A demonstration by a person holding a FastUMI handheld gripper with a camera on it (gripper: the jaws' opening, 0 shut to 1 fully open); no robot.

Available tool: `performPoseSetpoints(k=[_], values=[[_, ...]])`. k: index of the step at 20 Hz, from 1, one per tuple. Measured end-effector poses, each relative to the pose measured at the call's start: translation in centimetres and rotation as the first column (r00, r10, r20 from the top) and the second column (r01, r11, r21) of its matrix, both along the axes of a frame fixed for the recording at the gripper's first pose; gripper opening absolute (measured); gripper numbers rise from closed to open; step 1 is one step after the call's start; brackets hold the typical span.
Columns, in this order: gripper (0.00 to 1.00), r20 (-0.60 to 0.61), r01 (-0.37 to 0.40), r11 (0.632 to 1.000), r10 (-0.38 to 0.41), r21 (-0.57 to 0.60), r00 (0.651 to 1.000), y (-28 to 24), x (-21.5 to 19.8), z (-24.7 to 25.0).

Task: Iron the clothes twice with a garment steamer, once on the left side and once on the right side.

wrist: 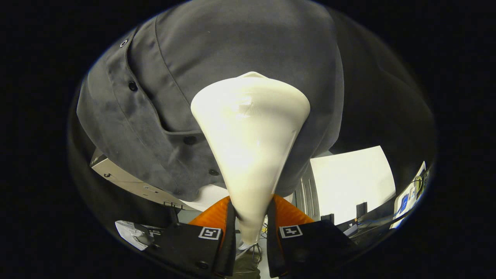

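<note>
**Component Layout: Steamer, Garment, Surroundings**

The garment steamer (250,143) sits between the two fingers (217,232), with its narrow neck clamped on both sides and its wide head extending ahead of them. The head lies against the shirt (232,50), which hangs directly beyond it. The button placket (133,87) runs down the shirt to the left of the steamer head. Below the shirt's hem, a box-shaped unit (124,180) lies to the left. A bright panel (348,178) stands behind the shirt, to the right of the steamer neck.
</note>
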State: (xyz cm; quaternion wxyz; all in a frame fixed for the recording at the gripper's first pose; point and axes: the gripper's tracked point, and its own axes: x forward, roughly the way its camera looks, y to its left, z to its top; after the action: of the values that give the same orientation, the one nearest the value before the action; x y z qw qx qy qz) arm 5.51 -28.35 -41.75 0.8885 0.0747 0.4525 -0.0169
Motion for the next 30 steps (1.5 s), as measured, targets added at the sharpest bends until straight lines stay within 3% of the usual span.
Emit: performPoseSetpoints(k=[14,21,30], values=[[0.41,-0.115,0.041,0.999,-0.041,0.001,0.993,-1.6,-3.0,-7.0],[0.41,-0.146,0.057,0.998,-0.057,-0.007,0.988,-1.4,-4.6,-8.1],[0.41,0.005,0.100,0.995,-0.100,-0.017,0.995,0.1,-3.6,0.2]])
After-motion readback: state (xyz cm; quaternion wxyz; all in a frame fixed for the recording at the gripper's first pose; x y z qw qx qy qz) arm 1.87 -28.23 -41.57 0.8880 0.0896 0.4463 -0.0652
